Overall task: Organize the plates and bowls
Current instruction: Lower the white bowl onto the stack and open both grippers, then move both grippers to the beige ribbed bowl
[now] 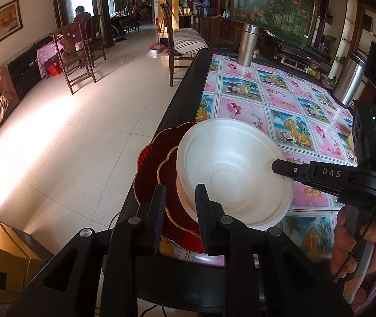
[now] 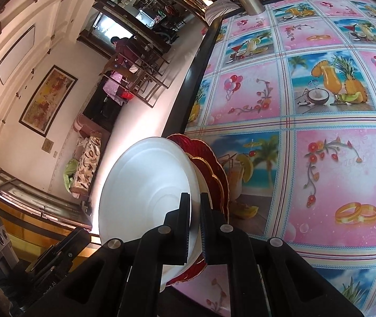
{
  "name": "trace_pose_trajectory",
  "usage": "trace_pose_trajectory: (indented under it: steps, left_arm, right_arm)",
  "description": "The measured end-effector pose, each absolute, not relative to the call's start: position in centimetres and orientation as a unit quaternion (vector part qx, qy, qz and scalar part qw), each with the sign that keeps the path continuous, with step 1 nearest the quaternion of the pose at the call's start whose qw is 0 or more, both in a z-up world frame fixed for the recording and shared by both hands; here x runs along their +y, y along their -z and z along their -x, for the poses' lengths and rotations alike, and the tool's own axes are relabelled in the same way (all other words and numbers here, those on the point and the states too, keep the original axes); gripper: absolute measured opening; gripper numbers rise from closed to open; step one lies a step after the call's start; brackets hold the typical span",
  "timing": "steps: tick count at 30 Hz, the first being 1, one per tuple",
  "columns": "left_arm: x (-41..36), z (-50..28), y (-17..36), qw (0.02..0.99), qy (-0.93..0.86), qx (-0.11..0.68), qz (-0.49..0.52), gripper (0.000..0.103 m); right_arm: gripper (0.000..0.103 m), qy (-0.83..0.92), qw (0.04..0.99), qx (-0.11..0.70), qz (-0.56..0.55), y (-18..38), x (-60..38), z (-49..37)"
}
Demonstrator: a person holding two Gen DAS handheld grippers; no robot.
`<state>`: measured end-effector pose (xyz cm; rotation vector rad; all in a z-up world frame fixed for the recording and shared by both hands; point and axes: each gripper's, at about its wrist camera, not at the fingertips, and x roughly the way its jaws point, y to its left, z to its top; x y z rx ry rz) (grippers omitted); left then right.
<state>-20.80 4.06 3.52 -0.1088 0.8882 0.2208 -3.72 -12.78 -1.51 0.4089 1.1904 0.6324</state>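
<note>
The white bowl (image 1: 230, 169), stacked on red plates (image 1: 158, 174) at the counter (image 1: 267, 100) corner, was clamped at its rim by the right tool (image 2: 195, 224), apparently for placing; the left tool (image 1: 180, 211) was held apart nearby.

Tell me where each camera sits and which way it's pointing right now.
Left wrist: on the left hand-held gripper, looking along the table at the white bowl on the red plates; the right hand-held gripper and the person's hand show.
Right wrist: on the right hand-held gripper, rolled sideways, pinching the bowl's rim; only its fingers show.
Shared: bowl, plates, table.
</note>
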Motion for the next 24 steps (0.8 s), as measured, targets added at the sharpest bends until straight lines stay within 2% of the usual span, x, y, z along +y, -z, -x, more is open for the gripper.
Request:
trace_pose_trajectory:
  steps: [4, 5, 6, 8, 9, 12, 16, 24]
  left_arm:
    - [2.7, 20.7, -4.1, 0.901, -0.100, 0.420, 0.040, 0.020]
    - [2.4, 20.7, -4.4, 0.903, -0.097, 0.417, 0.041, 0.020]
    - [2.0, 20.6, -4.6, 0.905, -0.094, 0.413, 0.043, 0.020]
    - [1.1, 20.5, -5.2, 0.909, -0.087, 0.405, 0.041, 0.020]
    - [0.5, 20.4, -5.4, 0.911, -0.083, 0.401, 0.038, 0.020]
    - [-1.8, 19.8, -5.6, 0.913, -0.061, 0.401, 0.029, 0.020]
    - [-6.0, 18.2, -5.1, 0.911, -0.021, 0.413, 0.007, 0.020]
    - [-15.6, 13.5, -3.2, 0.892, 0.051, 0.448, -0.023, 0.020]
  right_arm:
    - [0.012, -0.289, 0.756, 0.552, -0.198, 1.9, -13.4, 3.5]
    - [0.017, -0.290, 0.759, 0.548, -0.202, 1.7, -13.8, 3.4]
    - [0.029, -0.290, 0.763, 0.541, -0.204, 1.3, -14.3, 3.4]
    - [0.045, -0.292, 0.775, 0.519, -0.211, 0.2, -15.5, 3.5]
    - [0.048, -0.293, 0.783, 0.506, -0.213, -0.3, -16.2, 3.6]
    - [0.052, -0.275, 0.815, 0.470, -0.198, -2.0, -18.4, 3.9]
    - [0.052, -0.235, 0.851, 0.440, -0.164, -3.1, -21.2, 4.4]
    - [0.053, -0.176, 0.875, 0.426, -0.150, -3.6, -28.7, 4.2]
